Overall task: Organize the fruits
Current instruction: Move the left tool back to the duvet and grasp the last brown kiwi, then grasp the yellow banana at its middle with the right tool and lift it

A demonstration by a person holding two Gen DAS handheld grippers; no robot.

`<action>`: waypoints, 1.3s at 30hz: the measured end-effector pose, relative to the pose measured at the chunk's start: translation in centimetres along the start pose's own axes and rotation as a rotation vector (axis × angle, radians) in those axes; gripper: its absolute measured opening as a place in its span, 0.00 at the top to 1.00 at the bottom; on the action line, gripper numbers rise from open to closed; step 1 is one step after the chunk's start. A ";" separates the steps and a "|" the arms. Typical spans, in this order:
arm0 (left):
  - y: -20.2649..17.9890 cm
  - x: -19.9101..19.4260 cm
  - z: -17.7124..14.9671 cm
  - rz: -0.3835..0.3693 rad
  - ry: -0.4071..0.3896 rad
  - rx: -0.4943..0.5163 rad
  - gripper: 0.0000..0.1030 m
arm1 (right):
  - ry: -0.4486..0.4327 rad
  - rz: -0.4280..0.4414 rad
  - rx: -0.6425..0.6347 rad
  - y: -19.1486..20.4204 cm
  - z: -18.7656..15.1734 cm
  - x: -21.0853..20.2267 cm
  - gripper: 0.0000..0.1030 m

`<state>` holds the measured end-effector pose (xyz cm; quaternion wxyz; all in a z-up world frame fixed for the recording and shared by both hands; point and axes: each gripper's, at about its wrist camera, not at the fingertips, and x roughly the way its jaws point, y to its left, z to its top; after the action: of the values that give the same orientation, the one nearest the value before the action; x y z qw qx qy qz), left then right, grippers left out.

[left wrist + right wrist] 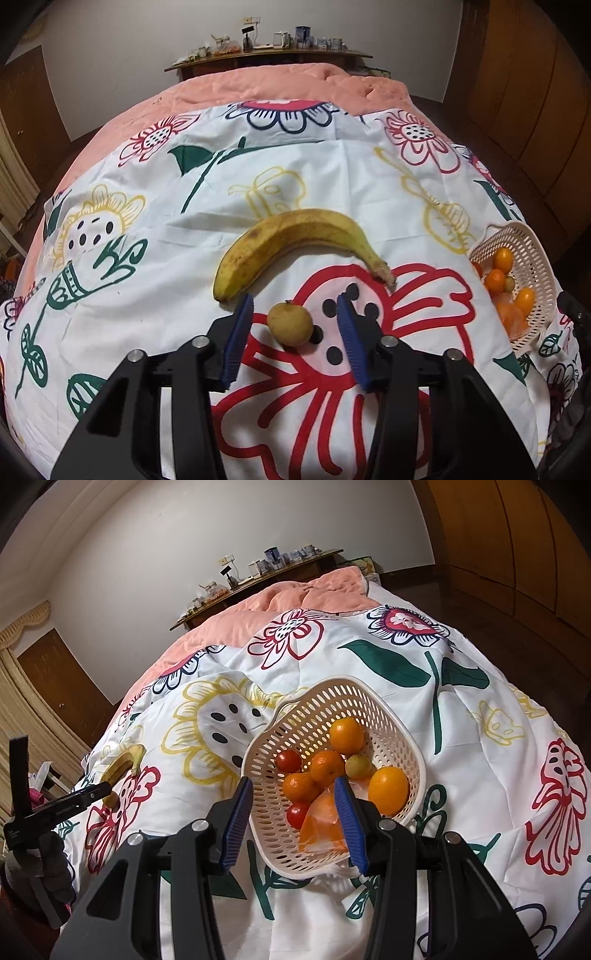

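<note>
On the bed a smooth white cotton cover [332, 177], printed with bold outlined flowers in red, green and yellow, lies over a quilted salmon-pink blanket [258, 81]. In the left wrist view the left gripper [295, 325] hangs over a small round yellowish-brown fruit [290, 324] with a dull, faintly speckled skin. The fruit rests on the cover between the ribbed blue pads [236, 339], which stand apart and touch neither side of it. Just beyond it lies a curved banana [291, 240], yellow with brown freckles, its dry stem pointing right.

To the right sits a cream plastic basket [373, 716], rounded, its walls pierced with oval holes, tilted on the soft bedding. It holds glossy oranges [346, 735], two small red tomatoes [288, 760], a greenish round fruit [358, 766] and a crinkled clear bag [321, 827] of orange pieces. The right gripper [293, 812] hovers at the basket's near rim, its jaws apart, with nothing pressed between them.
</note>
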<state>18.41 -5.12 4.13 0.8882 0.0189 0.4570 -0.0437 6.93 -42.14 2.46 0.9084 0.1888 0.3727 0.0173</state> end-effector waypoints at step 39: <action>4.6 -4.7 -3.0 -0.088 -0.098 -0.075 0.73 | 0.299 0.311 -0.289 15.6 2.7 7.9 0.54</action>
<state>13.73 0.00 6.22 0.9068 -0.0367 0.4147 -0.0663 16.21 -27.18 4.51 0.8472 0.1073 0.4628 0.2378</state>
